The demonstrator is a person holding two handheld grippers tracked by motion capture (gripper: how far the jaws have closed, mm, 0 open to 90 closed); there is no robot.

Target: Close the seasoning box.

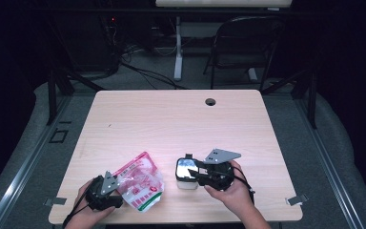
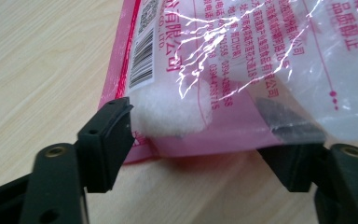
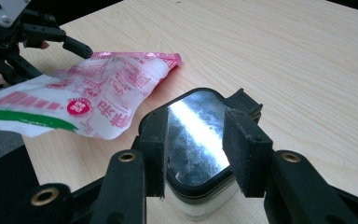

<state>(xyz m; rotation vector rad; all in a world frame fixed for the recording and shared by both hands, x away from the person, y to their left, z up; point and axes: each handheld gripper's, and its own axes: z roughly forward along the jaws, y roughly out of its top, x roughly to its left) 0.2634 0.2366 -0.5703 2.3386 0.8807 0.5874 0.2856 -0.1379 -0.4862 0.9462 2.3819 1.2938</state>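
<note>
Bag: the pink sachet (image 1: pixel 140 183) lies on the desk (image 1: pixel 181 119), front left, beside the lidded box (image 1: pixel 187 174).
Left gripper (image 2: pixel 193 140): jaws spread, flanking the bag's corner, not pressed.
Right gripper (image 3: pixel 193 154): jaws straddling the box lid, contact unclear.
Advice: the box should be steadied before the bag is regripped.

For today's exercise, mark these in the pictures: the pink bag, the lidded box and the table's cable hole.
Pink bag (image 1: pixel 140 183), high view, its printed middle.
Lidded box (image 3: pixel 196 135), right gripper view, the shiny lid.
Cable hole (image 1: pixel 210 101), high view, its centre.
</note>
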